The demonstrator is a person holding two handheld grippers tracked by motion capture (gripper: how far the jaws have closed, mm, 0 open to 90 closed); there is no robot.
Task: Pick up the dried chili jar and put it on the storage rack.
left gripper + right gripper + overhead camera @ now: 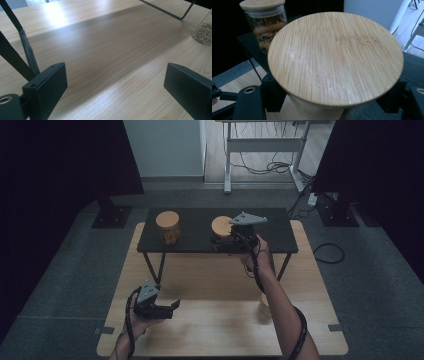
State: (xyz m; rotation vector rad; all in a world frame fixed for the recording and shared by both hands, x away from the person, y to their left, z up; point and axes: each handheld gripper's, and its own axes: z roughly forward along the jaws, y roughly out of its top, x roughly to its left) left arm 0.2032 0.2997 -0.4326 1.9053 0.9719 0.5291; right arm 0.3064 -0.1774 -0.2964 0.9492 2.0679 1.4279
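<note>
The right gripper [231, 239] is up on the low black shelf [195, 227] that stands on thin metal legs at the far side of the light wooden desk [215, 320], and its black jaws are drawn in on either side of a glass jar with a round bamboo lid [221, 226], gripping the body just under the lid. From the right gripper view the lid [335, 57] sits squarely between the two jaws and right up against the camera, so the jar stands upright with its long axis vertical and the gripper meets it from the near side, level with its wall. A second bamboo-lidded glass jar with brown sticks inside [168, 226] stands well apart to the left on the same shelf. The left gripper [167, 310] hangs low over the near left part of the desk, jaws wide apart with nothing between them; ahead of it lies bare wood and, off to one side, a small clear glass holding pale grains [203, 32]. I'd judge the right hand plainly the one in charge: the jar is already in its grasp, while the left is far off, so whatever comes next turns on lifting the jar straight up clear of the shelf.
</note>
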